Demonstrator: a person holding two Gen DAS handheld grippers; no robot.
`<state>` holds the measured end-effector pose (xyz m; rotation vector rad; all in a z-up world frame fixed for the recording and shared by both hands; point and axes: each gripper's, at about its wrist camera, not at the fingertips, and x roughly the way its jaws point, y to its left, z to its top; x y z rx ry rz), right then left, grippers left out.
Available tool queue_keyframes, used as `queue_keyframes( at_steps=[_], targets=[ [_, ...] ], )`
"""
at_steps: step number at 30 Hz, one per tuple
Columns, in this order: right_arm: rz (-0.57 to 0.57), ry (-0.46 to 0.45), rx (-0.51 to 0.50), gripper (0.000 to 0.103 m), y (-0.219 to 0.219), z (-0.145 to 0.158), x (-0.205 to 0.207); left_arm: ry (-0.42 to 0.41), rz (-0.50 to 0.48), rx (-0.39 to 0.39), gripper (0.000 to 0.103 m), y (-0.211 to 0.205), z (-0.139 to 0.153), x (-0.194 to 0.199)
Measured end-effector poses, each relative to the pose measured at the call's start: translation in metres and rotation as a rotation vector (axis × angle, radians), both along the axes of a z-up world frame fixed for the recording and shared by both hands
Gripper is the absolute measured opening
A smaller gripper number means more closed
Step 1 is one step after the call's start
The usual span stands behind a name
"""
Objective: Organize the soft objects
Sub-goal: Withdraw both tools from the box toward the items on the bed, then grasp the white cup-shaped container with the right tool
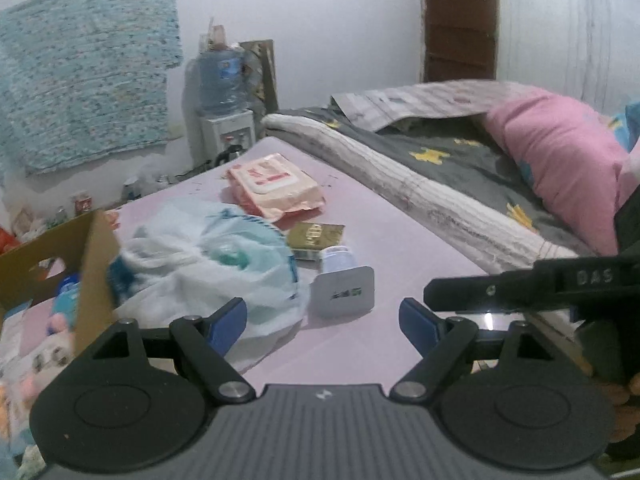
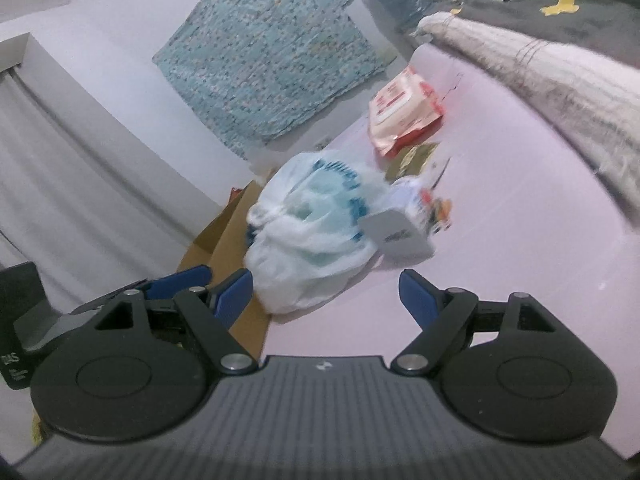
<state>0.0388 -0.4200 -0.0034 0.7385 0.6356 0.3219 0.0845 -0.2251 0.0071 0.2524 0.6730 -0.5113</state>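
- The left gripper [image 1: 322,316] had its jaws spread wide, nothing between them, hovering over the pink sheet [image 1: 384,240].
- The right gripper [image 2: 326,294] likewise stood with jaws apart and empty.
- The white bag [image 1: 208,264], soft and crumpled with blue print, lay just ahead of the left gripper's left jaw; in the right wrist view it sat ahead and slightly left of the jaws' gap.
- A grey card [image 1: 344,290] stood upright just ahead of the gap, at the bag's right edge.
- Beyond it lay a gold box [image 1: 316,236] and, farther still, a pink wipes pack [image 1: 274,186], well apart from both grippers.
- A cardboard box [image 1: 92,272] stood left of the left jaw, its wall close beside the bag; soft toys showed inside, blurred.
- Right of the jaws, bare sheet ran open up to the rolled blanket [image 1: 404,188] edge.
- The other gripper's black body intruded at the right jaw of the left view.
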Motion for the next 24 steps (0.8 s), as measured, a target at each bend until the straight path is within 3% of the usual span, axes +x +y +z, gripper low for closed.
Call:
queue_keyframes(
  at_steps=[9, 16, 24],
  targets=[
    [0.027, -0.003, -0.049, 0.057, -0.021, -0.019, 0.043, 0.049, -0.02, 0.058, 0.062, -0.039, -0.048, 0.043],
    [0.065, 0.023, -0.067, 0.037, -0.018, -0.037, 0.075, 0.061, -0.009, 0.086, 0.058, -0.056, -0.071, 0.062],
    [0.09, 0.043, -0.078, 0.03, -0.013, -0.051, 0.094, 0.082, -0.005, 0.105, 0.058, -0.067, -0.089, 0.076]
  ],
)
